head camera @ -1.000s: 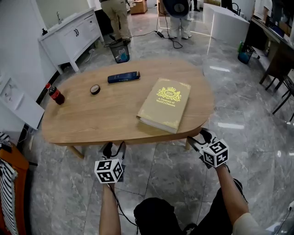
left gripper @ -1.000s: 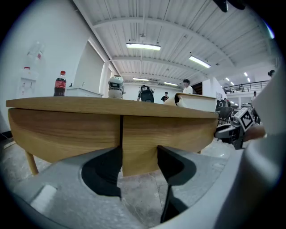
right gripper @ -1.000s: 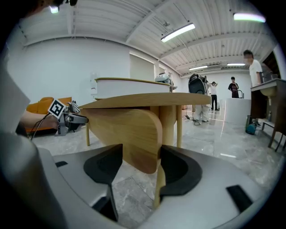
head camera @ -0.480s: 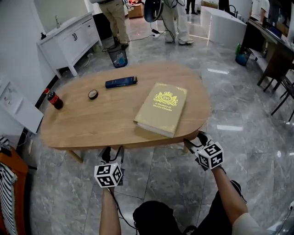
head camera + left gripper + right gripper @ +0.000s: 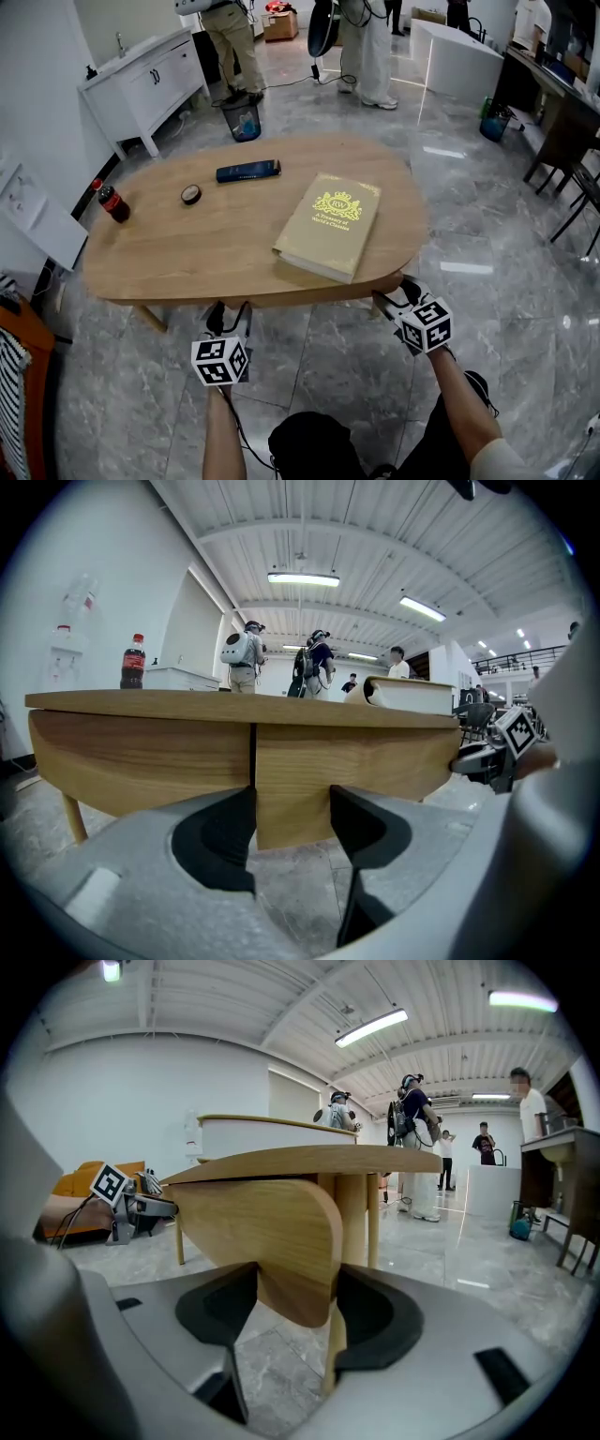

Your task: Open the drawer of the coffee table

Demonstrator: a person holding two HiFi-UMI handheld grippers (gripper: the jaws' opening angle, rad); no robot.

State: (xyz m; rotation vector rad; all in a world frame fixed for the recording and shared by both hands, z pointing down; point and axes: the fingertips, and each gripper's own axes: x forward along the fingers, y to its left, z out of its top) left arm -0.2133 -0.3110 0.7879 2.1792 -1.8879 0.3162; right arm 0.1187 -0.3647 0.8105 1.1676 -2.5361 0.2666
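OK: counter [image 5: 187, 253] is an oval wood top, and the drawer [image 5: 375, 761] sits under its near edge, facing the person. The vertical seam in the left gripper view marks its left end. Its rounded right end [image 5: 272, 1232] shows in the right gripper view.

Left gripper [image 5: 230, 314] is low at the near edge, just right of that seam. Jaws are apart and straddle the bottom lip of the front [image 5: 292, 822], not clamped. Right gripper [image 5: 396, 292] is at the other end, jaws likewise spread around the rounded end [image 5: 295, 1307]. Wood fills the gap, so I can't tell if there's contact.

My read is one gripper per end, so the pull stays square and the drawer doesn't rack. No handle is visible, so the lip is the only purchase. Drawer looks shut and the pull hasn't started.

Top carries a book [image 5: 328, 225], a dark bar [image 5: 247, 171], a bottle [image 5: 112, 202] and a small disc [image 5: 191, 194], all well back from the near edge.

Room has a grey marble floor [image 5: 506, 216], a white cabinet [image 5: 150, 75], a bin [image 5: 246, 120] and people [image 5: 230, 37] at the far side.
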